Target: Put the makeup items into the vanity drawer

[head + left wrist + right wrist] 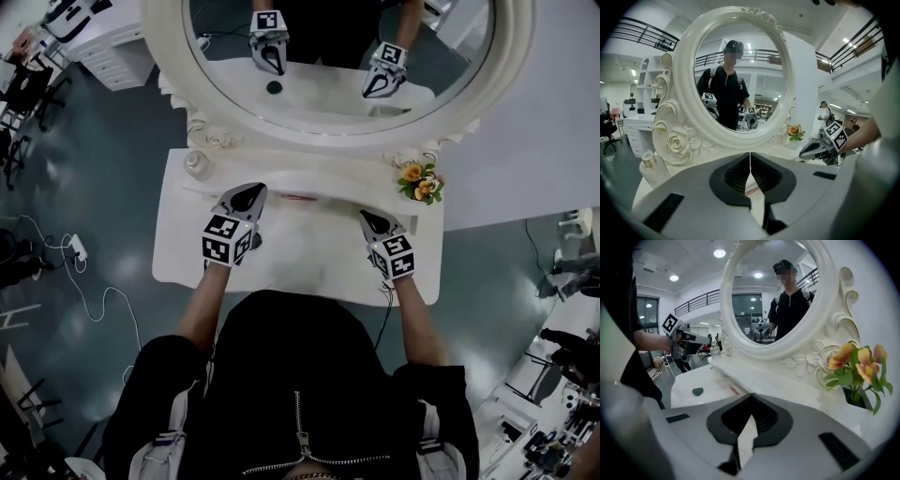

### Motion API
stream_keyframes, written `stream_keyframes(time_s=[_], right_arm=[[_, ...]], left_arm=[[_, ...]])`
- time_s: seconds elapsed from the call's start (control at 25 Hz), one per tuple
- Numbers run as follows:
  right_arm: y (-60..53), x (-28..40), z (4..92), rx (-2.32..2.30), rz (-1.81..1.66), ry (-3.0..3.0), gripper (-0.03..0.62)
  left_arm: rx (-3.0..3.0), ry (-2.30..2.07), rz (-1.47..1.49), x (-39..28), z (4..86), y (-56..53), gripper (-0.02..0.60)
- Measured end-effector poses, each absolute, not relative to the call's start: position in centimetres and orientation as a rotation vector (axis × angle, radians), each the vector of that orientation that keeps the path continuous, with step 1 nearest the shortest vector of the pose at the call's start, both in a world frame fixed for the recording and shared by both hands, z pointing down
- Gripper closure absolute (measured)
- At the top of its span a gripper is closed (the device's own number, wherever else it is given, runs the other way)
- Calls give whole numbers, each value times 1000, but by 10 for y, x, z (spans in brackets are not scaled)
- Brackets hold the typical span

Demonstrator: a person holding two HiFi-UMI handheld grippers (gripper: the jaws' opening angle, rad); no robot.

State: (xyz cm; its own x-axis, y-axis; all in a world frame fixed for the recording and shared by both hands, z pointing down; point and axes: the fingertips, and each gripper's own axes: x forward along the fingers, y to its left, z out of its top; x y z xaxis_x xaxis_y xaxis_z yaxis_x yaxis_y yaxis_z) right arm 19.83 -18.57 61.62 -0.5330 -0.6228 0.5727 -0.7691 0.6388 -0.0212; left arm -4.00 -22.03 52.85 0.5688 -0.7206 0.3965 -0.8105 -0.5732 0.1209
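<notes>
On the white vanity top (309, 258) a thin pink stick (298, 197) lies along the foot of the raised back shelf, between my two grippers. It shows again as the pink stick (734, 390) in the right gripper view, with a small dark green pad (697, 391) flat on the top to its left. My left gripper (251, 193) hovers over the left half of the top, jaws shut and empty. My right gripper (366, 217) hangs over the right half, also shut with nothing between the jaws. No drawer front is visible; the person's body hides the table's near edge.
The big oval mirror (342, 56) in its carved white frame rises behind the shelf. A clear glass bottle (197, 165) stands at the back left, an orange flower bunch (419, 181) at the back right. Cables (89, 291) lie on the floor to the left.
</notes>
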Motion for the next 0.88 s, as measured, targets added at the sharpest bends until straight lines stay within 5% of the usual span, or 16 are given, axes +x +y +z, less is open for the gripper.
stream_keyframes(time_s=[0.28,0.52,0.88], right_arm=[[-183,132,623,991,337,-2367,583],[-184,88,654,939,318,-2312,422],[-210,67,704,966,334,-2173,365]], left_arm=[[2497,-1264,431,-68,533,-227,558],[2461,-1280,438,-96,543,-222,558],[2406,-1311,461,-133,560,-207,558]])
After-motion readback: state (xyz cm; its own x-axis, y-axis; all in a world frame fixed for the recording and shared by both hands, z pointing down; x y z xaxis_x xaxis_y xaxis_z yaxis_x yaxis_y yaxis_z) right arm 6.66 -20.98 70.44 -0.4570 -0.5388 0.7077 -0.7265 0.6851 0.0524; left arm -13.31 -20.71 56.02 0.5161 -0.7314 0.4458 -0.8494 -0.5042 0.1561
